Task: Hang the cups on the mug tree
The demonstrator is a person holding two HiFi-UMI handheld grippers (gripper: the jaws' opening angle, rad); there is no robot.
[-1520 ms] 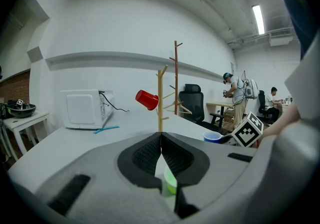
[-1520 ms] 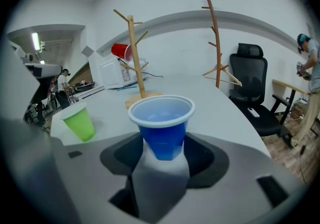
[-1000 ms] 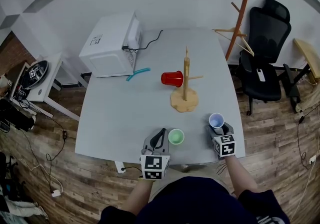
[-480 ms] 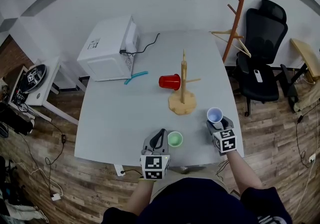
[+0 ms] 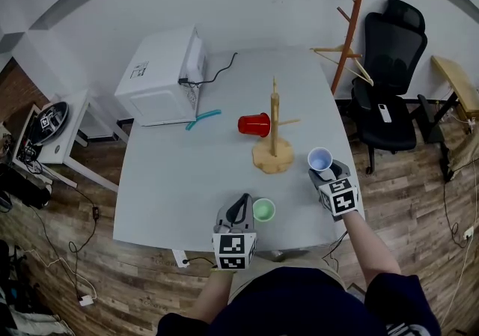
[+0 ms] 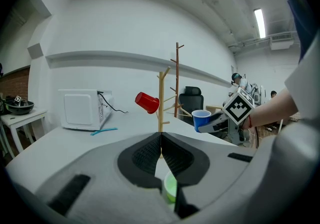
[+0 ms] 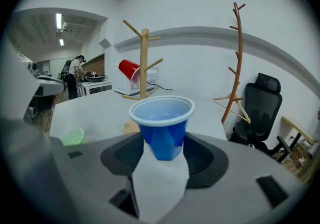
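My right gripper (image 7: 162, 155) pinches a blue plastic cup (image 7: 162, 125) by its lower body. The cup is upright, mouth up, and off the light grey desk (image 5: 179, 177), near the right edge and just to the right of the wooden mug tree (image 5: 274, 132). A red plastic cup (image 5: 256, 124) hangs on a left peg of this tree. My left gripper (image 5: 239, 206) is pressed together with nothing in it, near the front edge. A green plastic cup (image 5: 263, 209) stands just beside its tip. A white microwave (image 5: 161, 76) sits at the far left corner.
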